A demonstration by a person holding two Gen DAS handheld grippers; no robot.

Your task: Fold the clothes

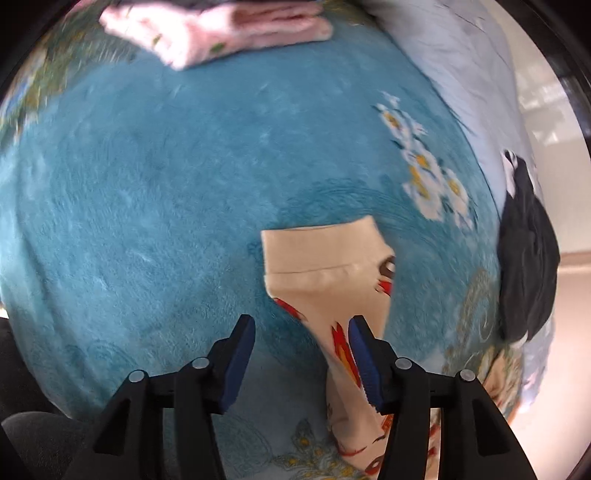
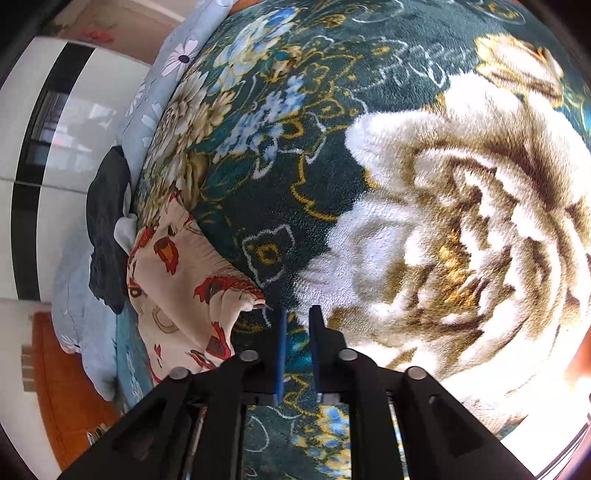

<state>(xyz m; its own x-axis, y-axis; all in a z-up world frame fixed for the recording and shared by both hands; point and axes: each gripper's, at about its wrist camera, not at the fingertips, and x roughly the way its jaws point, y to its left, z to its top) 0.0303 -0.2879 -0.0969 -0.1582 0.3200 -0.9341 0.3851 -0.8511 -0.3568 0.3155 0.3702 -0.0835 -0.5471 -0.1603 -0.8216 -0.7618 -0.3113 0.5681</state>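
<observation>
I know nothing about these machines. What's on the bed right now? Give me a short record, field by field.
surface: teal floral blanket
garment in work: cream cloth with red print, lying on the blanket
left tool: open, cloth beside one finger, not pinched
right tool: slightly open, nothing between its fingers
other clothes: folded pink piece; dark garment at the blanket's edge

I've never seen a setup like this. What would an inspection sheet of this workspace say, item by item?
Surface: plush teal floral blanket.
Job's things: cream printed garment, partly folded; folded pink garment further off.
Clutter: dark garment at the blanket's edge.
Grippers: left tongs open, one pad beside the cream garment; right tongs slightly open over the blanket, nothing between.
Cables: nothing seen.
Surroundings: pale blue flowered sheet; white cabinet.
</observation>
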